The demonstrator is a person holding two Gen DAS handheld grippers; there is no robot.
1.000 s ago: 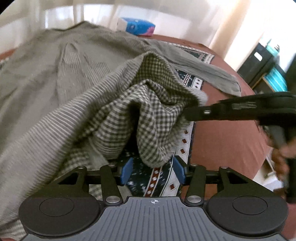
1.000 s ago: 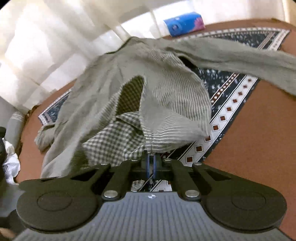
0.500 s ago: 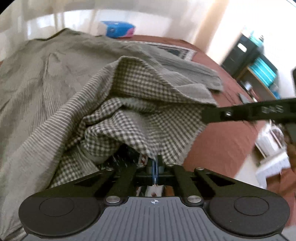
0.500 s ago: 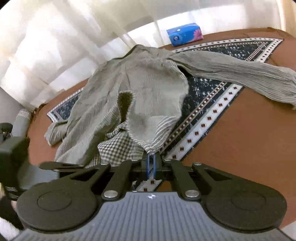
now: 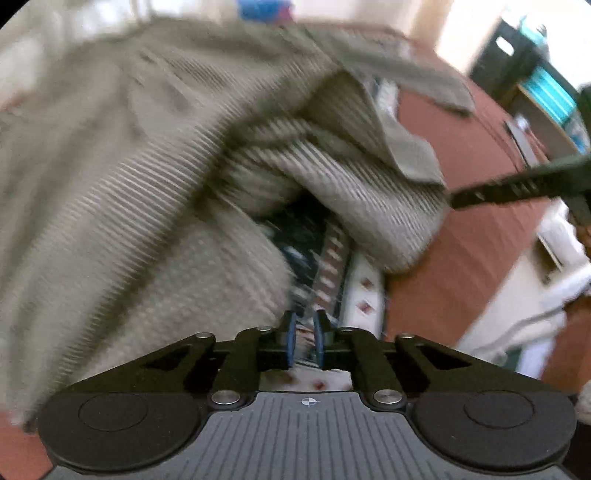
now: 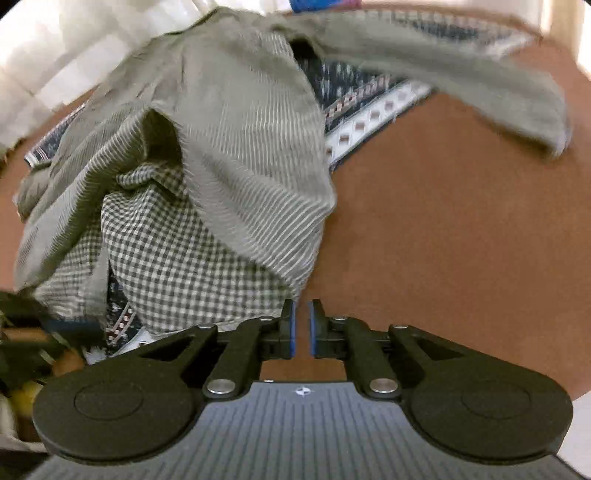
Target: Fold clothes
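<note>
An olive striped shirt (image 6: 236, 147) with a checked lining (image 6: 177, 251) lies crumpled on the brown table (image 6: 461, 240); one sleeve (image 6: 461, 74) stretches off to the right. My right gripper (image 6: 301, 325) is just below the shirt's hem corner. Its jaws are opening, and only bare table shows in the narrow gap. In the blurred left wrist view the shirt (image 5: 129, 184) fills the left side. My left gripper (image 5: 303, 334) is at its near edge, jaws opening with no cloth between the pads. The right gripper's black finger (image 5: 517, 184) reaches in beside the folded hem.
A patterned dark-blue and white runner (image 6: 369, 110) lies under the shirt. A blue tissue pack (image 6: 325, 3) sits at the table's far edge by white curtains. Black shelving (image 5: 517, 62) stands past the table's right side.
Half a second ago both grippers were shut on the shirt's hem. Now both have let go, their pads stand slightly apart, and the hem has dropped onto the table.
</note>
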